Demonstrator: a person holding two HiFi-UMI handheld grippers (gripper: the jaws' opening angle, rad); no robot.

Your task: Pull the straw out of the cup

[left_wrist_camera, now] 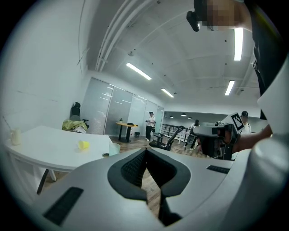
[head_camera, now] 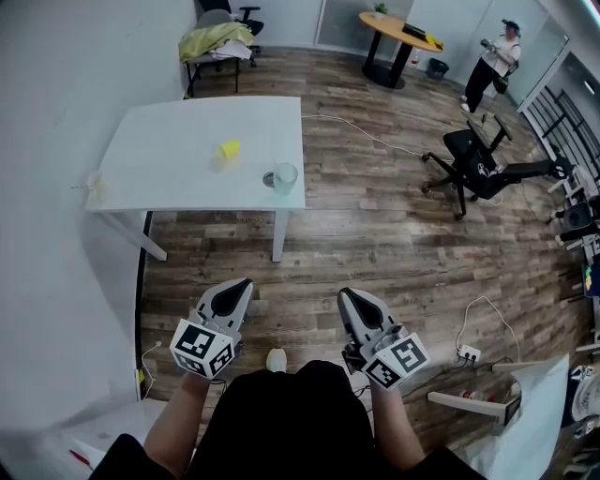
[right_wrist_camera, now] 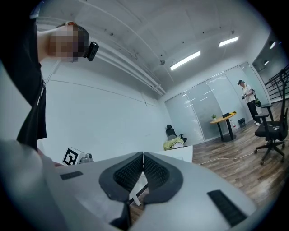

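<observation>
We count two grippers, the left gripper (head_camera: 246, 283) and the right gripper (head_camera: 349, 294), one white table (head_camera: 169, 141) and one round yellow table (head_camera: 398, 28). On the white table we count one clear cup (head_camera: 285, 176) and one small yellow object (head_camera: 229, 148). One person (head_camera: 492, 61) stands far back.

Table (head_camera: 169, 155) with cup (head_camera: 285, 177), yellow object (head_camera: 229, 149)

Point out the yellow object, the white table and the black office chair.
yellow object (head_camera: 229, 149), head view, on its middle.
white table (head_camera: 178, 131), head view, on its bare top.
black office chair (head_camera: 478, 167), head view, on its seat.
</observation>
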